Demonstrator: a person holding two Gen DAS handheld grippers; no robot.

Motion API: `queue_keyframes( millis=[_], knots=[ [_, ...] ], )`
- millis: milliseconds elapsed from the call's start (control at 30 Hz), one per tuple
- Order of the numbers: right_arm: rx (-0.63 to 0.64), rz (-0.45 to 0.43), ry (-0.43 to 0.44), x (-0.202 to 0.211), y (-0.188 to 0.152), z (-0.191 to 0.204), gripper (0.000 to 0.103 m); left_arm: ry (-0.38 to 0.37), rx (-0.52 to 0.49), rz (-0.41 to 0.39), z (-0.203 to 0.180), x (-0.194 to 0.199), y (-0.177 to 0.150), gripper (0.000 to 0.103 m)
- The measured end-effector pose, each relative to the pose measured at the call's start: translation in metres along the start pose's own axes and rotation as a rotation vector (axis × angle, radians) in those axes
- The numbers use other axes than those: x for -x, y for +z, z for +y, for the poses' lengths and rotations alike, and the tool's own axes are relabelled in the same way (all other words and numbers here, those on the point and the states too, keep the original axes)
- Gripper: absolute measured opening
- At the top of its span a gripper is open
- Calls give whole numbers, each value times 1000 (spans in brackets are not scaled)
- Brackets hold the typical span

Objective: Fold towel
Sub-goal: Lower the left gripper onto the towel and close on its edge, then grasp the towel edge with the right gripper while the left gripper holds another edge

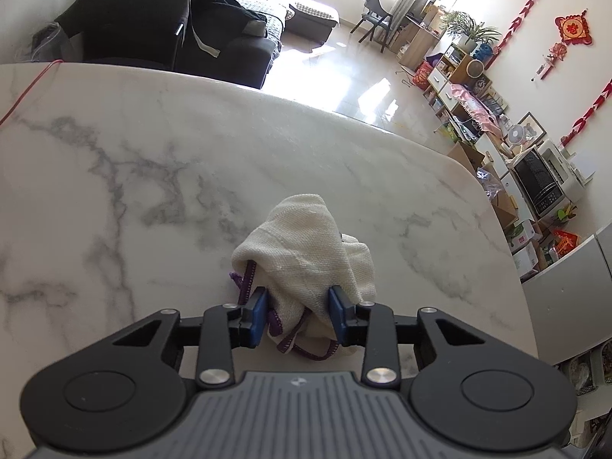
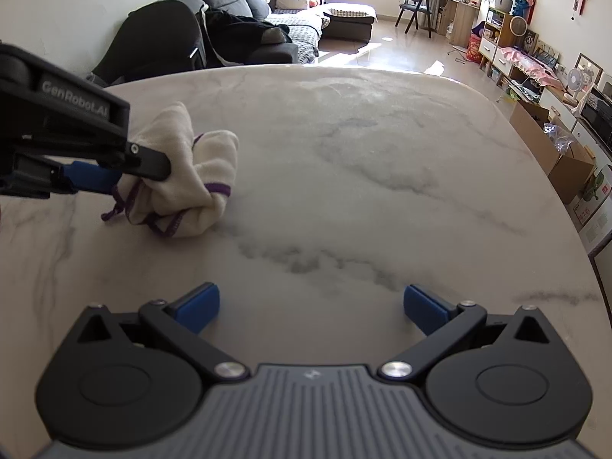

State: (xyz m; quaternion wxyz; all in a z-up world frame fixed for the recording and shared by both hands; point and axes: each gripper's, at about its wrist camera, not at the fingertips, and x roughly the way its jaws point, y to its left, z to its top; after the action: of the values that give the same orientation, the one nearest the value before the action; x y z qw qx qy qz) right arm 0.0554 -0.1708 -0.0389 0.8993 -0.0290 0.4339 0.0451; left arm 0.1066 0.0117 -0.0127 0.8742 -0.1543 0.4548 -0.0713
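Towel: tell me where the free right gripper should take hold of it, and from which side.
Grip the purple-trimmed hem at the near lower edge of the bunched towel, coming in low from the right gripper's own side. That edge hangs loose; the left gripper already pinches the far-left part.

Both claws look the same: the left claw (image 1: 297, 315) and right claw (image 2: 311, 302) have matte black linkage arms, shiny silver pivot screws, bright blue finger pads (image 2: 199, 302) and a ribbed grey housing with a tiny logo. Big round black discs sit at 8 and 4 o'clock, and the left one's side reads "GenRobot.AI" in grey letters.
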Motion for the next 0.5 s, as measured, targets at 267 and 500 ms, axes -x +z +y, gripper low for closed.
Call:
queue_keyframes(
  millis=[267, 500],
  knots=[
    [-32, -44, 42, 9, 19, -3, 102, -8, 26, 2, 13, 5, -6, 26],
    [-92, -77, 126, 14, 37, -1, 86, 5, 29, 5, 21, 11, -12, 26]
  ],
)
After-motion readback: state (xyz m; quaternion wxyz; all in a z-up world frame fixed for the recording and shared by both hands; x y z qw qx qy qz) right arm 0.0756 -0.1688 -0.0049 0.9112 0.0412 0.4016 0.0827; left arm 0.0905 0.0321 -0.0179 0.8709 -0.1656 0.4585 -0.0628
